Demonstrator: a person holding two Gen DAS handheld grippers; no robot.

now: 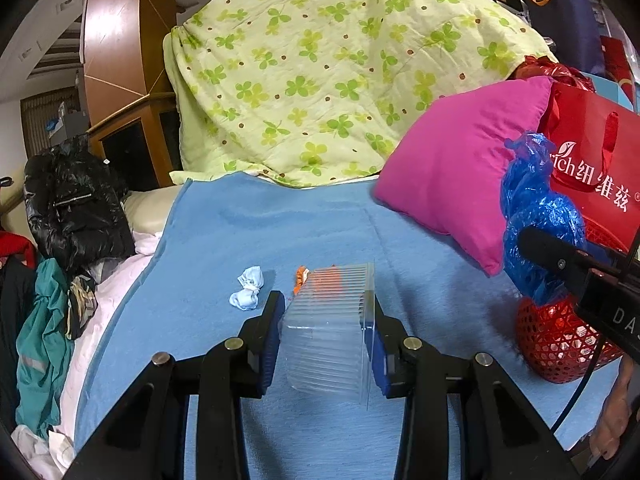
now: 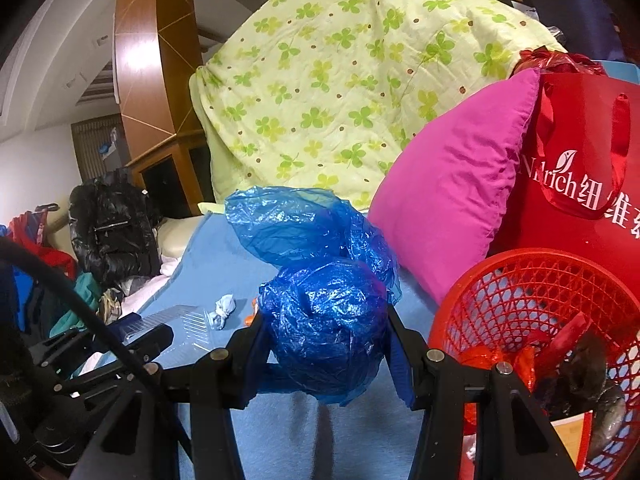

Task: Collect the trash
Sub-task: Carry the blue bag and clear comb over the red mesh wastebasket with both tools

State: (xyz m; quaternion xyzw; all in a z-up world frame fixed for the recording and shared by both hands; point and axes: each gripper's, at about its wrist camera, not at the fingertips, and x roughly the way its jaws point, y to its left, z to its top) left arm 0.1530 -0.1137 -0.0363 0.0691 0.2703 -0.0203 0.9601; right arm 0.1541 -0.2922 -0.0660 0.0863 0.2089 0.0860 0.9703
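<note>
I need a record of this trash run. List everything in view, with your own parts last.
clear plastic tray: one, transparent, ribbed, between the left jaws
blue plastic bag: one, crumpled, between the right jaws
crumpled tissue: one, pale blue-white, on the blue blanket
orange wrapper: one, on the blanket behind the tray
red basket: one, mesh, at the right, trash already inside
blue blanket: one, covering the bed
pink pillow: one, leaning against the red bag
red gift bag: one, white lettering, far right
clover quilt: one, pale green, heaped behind
black jacket: one, at the left
left gripper: black, blue pads
right gripper: black, blue pads
</note>
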